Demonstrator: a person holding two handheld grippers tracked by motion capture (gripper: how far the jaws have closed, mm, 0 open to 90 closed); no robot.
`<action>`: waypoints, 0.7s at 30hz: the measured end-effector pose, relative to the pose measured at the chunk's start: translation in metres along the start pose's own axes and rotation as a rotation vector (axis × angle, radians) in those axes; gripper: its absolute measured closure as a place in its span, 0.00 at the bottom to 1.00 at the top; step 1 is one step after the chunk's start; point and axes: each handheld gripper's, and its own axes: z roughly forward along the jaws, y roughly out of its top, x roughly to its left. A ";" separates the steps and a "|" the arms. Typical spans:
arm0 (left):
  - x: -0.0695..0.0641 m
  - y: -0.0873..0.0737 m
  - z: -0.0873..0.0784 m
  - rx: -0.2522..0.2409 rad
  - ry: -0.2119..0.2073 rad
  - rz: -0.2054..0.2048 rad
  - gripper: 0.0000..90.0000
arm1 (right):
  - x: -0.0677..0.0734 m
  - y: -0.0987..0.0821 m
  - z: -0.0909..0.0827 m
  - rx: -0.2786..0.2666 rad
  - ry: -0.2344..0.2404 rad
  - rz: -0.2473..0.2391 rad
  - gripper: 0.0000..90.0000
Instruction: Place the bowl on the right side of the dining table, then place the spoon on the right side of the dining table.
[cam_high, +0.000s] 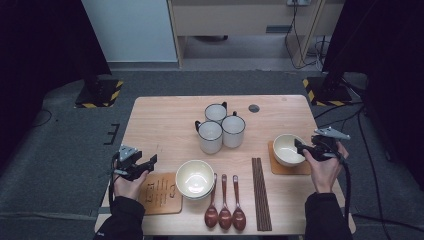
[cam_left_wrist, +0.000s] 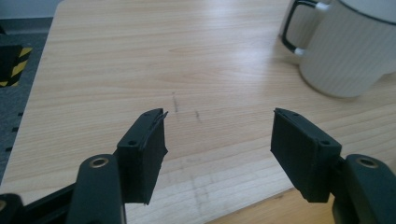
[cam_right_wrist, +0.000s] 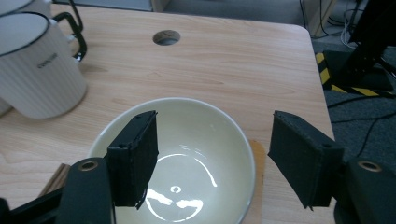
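Both grippers spread over a set wooden table, nothing pinched.

The left gripper (cam_high: 150, 161) hangs near the table's (cam_high: 165, 112) left edge beside a wooden coaster (cam_high: 161, 194), jaws apart over bare wood; stacked bowls (cam_high: 194, 179), spoons (cam_high: 224, 204) and chopsticks (cam_high: 261, 192) fill the middle; the right gripper (cam_high: 301, 147) gapes over the cream bowl (cam_high: 287, 149) on its coaster near the right edge; its own view shows a cable hole (cam_right_wrist: 166, 37).

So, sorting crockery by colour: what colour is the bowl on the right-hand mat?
Cream, glossy inside; the bowl shows best in the right gripper view.
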 end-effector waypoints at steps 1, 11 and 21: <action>-0.002 0.002 -0.001 -0.005 -0.006 0.004 0.38 | 0.001 0.000 -0.001 -0.002 0.008 0.001 0.36; -0.025 0.018 -0.015 -0.066 -0.064 0.037 0.39 | 0.010 0.004 -0.014 -0.059 0.054 -0.026 0.33; -0.050 0.031 -0.028 -0.112 -0.118 0.082 0.38 | 0.020 0.007 -0.019 0.012 0.090 -0.048 0.36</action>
